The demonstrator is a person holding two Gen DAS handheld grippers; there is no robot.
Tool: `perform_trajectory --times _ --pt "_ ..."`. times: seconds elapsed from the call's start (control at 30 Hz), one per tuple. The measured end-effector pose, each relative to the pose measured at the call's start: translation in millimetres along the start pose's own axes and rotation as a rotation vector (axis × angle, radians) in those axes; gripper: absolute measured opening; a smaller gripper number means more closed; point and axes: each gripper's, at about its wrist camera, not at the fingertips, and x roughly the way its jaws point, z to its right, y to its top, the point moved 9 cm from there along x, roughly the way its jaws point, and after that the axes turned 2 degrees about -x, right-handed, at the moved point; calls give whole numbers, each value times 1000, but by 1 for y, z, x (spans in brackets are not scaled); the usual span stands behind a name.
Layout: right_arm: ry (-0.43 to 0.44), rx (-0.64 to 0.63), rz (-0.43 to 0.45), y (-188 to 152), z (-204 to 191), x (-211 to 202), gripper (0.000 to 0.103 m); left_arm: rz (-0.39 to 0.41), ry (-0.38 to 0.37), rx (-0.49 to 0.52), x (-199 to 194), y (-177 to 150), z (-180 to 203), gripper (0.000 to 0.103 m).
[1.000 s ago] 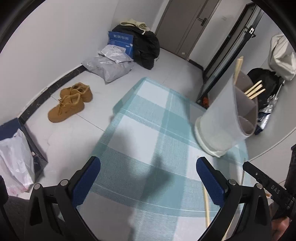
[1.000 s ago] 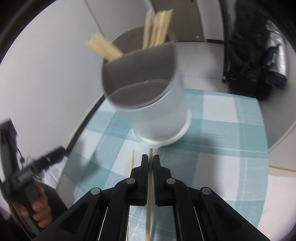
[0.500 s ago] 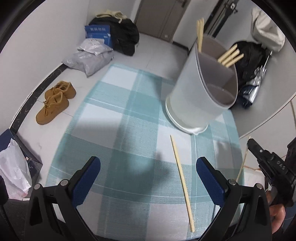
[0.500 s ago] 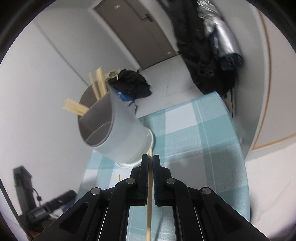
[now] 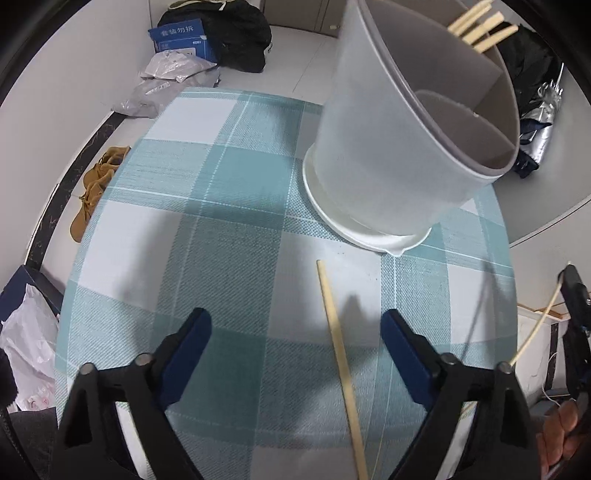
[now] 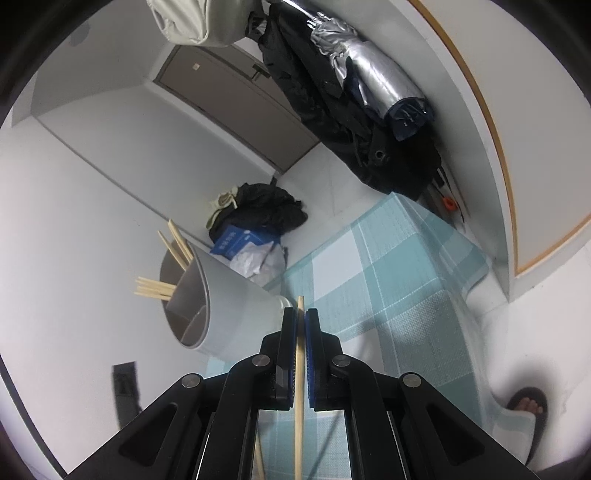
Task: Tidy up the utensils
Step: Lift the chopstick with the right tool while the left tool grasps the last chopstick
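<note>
A white divided utensil holder (image 5: 399,147) stands on the teal checked tablecloth (image 5: 207,206), with several wooden chopsticks (image 5: 480,29) in its far compartment. One loose chopstick (image 5: 338,354) lies on the cloth between my left gripper's (image 5: 295,332) open, empty fingers. My right gripper (image 6: 301,325) is shut on a chopstick (image 6: 299,369), held up in the air to the right of the holder (image 6: 225,310). In the left wrist view the right gripper (image 5: 576,332) shows at the right edge with its chopstick.
On the floor beyond the table are tan shoes (image 5: 96,192), grey bags (image 5: 162,85), a blue box (image 5: 183,37) and dark clothing (image 5: 236,33). A coat and silver umbrella (image 6: 373,74) hang at the right. A sandalled foot (image 6: 528,406) stands by the table.
My left gripper moved forward and right, bringing the holder and the loose chopstick closer. My right gripper lifted and tilted up with its chopstick, away from the holder.
</note>
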Motion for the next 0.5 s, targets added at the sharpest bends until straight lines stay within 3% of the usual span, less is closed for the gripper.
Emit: perform_trajectory --times 0.17,0.27,0.33,0.4,0.5 --pt "11 39 18 10 8 -4 4 -22 29 19 9 -1 8 64" --pt "23 0 56 19 -2 -12 4 -14 66 30 10 1 9 60" --pt "18 -50 75 21 -11 -15 4 -9 92 40 11 3 11 49" --pt "19 -84 78 20 -17 -16 4 -7 114 53 10 3 14 30" --pt "25 -114 73 17 -23 -16 4 -18 97 52 10 1 21 7"
